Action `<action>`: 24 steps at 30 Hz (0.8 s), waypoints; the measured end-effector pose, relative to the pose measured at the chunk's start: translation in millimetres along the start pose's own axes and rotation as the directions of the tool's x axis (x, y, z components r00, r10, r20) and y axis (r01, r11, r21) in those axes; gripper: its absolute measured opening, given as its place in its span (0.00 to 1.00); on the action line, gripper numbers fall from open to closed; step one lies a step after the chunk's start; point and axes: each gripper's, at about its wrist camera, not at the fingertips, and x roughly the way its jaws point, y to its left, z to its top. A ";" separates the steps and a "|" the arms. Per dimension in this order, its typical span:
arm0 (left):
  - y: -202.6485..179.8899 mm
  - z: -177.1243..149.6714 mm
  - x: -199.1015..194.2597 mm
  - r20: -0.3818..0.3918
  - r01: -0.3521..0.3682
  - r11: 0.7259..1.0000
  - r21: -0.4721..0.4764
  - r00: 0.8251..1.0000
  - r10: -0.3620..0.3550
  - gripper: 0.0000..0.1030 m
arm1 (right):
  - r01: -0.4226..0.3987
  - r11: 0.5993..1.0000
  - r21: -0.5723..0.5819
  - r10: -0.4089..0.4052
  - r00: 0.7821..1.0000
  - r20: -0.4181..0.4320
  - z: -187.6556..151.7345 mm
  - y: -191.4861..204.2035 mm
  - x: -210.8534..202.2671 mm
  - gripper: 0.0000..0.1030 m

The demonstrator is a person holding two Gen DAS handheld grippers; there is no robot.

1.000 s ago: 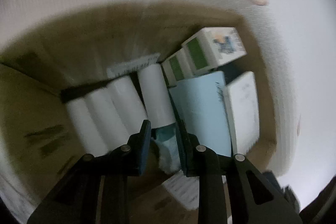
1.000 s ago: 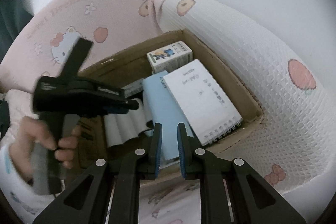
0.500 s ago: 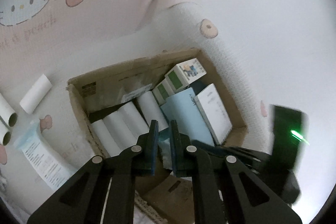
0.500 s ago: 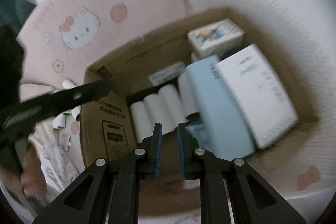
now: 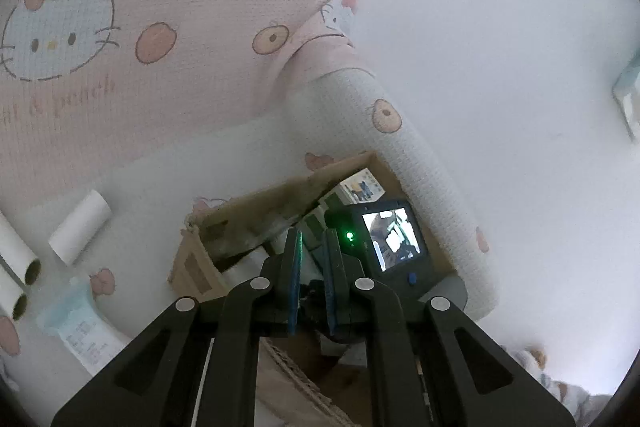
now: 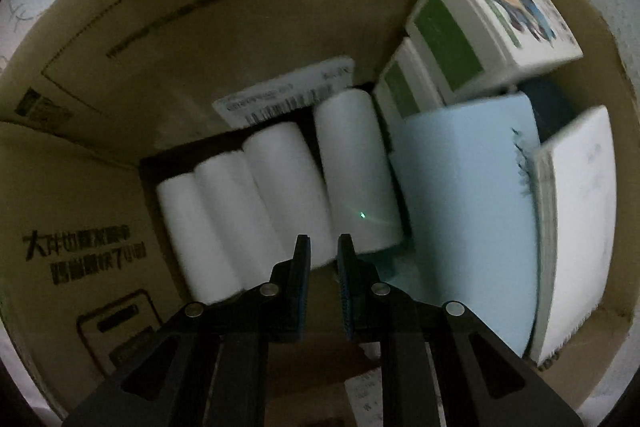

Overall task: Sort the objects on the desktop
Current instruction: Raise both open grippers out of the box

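A cardboard box [image 5: 248,215] sits on the bed; its inner wall [image 6: 168,39] fills the right wrist view. Inside lie several white rolls [image 6: 280,183], a light blue notebook [image 6: 468,195], a white notebook [image 6: 576,215] and green-and-white cartons [image 6: 476,27]. My right gripper [image 6: 323,247] is nearly shut and empty, low inside the box just above the rolls. My left gripper [image 5: 311,241] is nearly shut and empty, raised above the box. The right gripper's body with its lit screen [image 5: 390,235] hides much of the box in the left wrist view.
Outside the box on the left lie a white roll [image 5: 80,227], two more roll ends [image 5: 22,275] and a light blue packet [image 5: 76,327]. A pink cartoon-cat blanket [image 5: 120,27] and a white bolster [image 5: 412,179] border the box.
My left gripper has drawn up and back out of the box, leaving the pale blue packet behind. My right gripper has moved down into the box, close over the rolls.
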 end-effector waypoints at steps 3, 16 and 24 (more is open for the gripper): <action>2.1 0.3 2.3 0.001 0.011 1.000 -0.004 1.000 -0.011 0.11 | 0.007 1.000 -0.005 -0.007 1.000 -0.017 3.8 7.0 1.2 0.11; 17.7 -2.1 -6.5 0.000 0.000 1.000 -0.031 1.000 0.000 0.11 | 0.275 0.946 -0.169 -0.298 0.946 -0.130 5.6 40.7 36.8 0.06; 10.3 -3.1 -10.6 0.000 -0.037 0.999 -0.006 0.999 0.037 0.11 | 0.146 0.978 -0.150 -0.156 0.986 -0.058 -8.4 43.4 -10.3 0.06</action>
